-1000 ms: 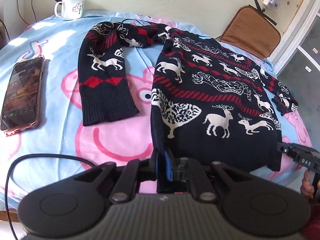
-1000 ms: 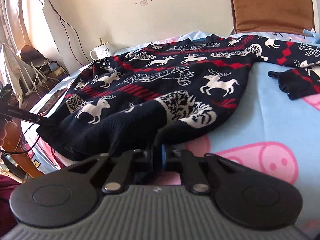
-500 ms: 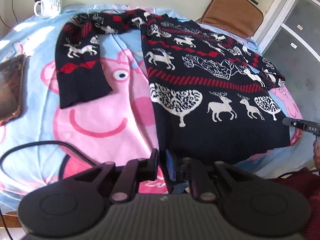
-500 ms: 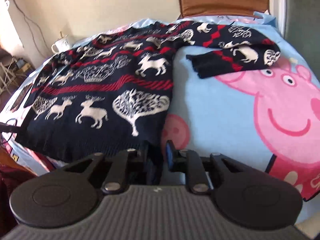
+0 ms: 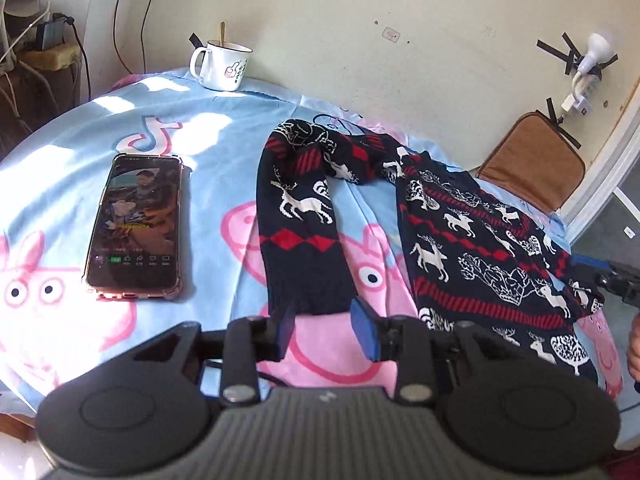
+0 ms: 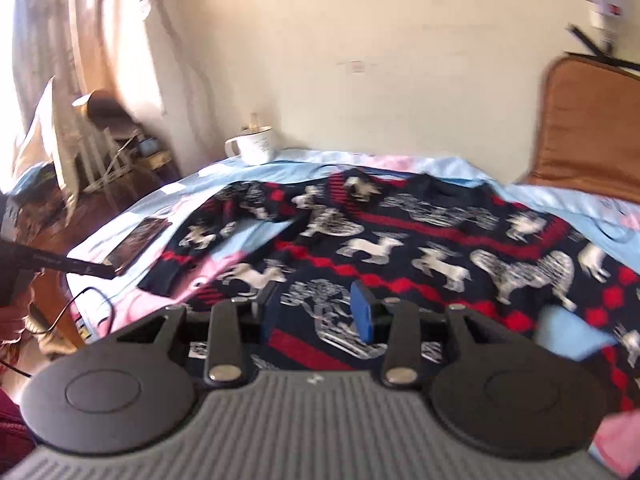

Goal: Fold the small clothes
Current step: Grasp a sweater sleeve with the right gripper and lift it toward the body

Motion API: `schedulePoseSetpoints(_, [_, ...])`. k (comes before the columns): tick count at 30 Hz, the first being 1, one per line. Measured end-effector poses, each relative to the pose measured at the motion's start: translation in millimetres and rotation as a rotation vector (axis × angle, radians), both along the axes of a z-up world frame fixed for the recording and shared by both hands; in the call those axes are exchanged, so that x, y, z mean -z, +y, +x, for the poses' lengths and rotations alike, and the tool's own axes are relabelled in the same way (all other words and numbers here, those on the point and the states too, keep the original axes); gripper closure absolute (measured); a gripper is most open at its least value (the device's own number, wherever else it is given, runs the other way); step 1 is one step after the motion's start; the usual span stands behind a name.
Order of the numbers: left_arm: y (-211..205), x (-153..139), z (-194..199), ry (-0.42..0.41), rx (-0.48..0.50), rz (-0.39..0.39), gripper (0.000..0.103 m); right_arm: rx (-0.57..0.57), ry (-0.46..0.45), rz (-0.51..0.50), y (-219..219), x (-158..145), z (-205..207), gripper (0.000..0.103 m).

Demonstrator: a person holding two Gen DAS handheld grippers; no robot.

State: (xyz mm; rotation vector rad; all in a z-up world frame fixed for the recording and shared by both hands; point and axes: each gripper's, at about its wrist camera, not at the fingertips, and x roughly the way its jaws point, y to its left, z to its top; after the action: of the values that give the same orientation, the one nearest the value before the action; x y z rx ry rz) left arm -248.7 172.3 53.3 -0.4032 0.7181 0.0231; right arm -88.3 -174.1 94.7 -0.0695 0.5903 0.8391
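Observation:
A dark navy sweater with white reindeer and red bands lies spread on the table; it also shows in the right wrist view. Its left sleeve lies bent down beside the body. My left gripper is open and empty, just in front of that sleeve's cuff. My right gripper is open and empty, hovering over the sweater's body. The right wrist view is blurred by motion.
A pink-and-blue cartoon pig cloth covers the table. A phone lies at the left, a white mug at the back by the wall. A brown cushioned chair stands at the right.
Both grippers have let go of the sweater's hem and opened. The left one moved left toward the sleeve cuff; the right one swung over the sweater's body.

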Motion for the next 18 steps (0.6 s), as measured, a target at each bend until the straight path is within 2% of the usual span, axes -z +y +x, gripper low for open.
schedulePoseSetpoints(5, [19.0, 1.6, -28.9, -0.062, -0.022, -0.024, 0.065, -0.365, -0.073, -0.117, 125.4, 0.0, -1.8, 0.059])
schedulePoseSetpoints(8, [29.7, 1.2, -46.7, -0.106, -0.031, -0.040, 0.065, -0.468, -0.049, -0.178, 189.3, 12.0, 3.5, 0.054])
schedulePoseSetpoints(13, [44.5, -5.4, -72.8, -0.195, -0.018, -0.048, 0.065, -0.391, 0.091, -0.195, 267.7, 31.3, 41.2, 0.047])
schedulePoseSetpoints(18, [69.5, -28.9, -112.3, -0.330, -0.054, 0.008, 0.065, -0.288, 0.205, -0.234, 317.9, 46.6, 76.6, 0.039])
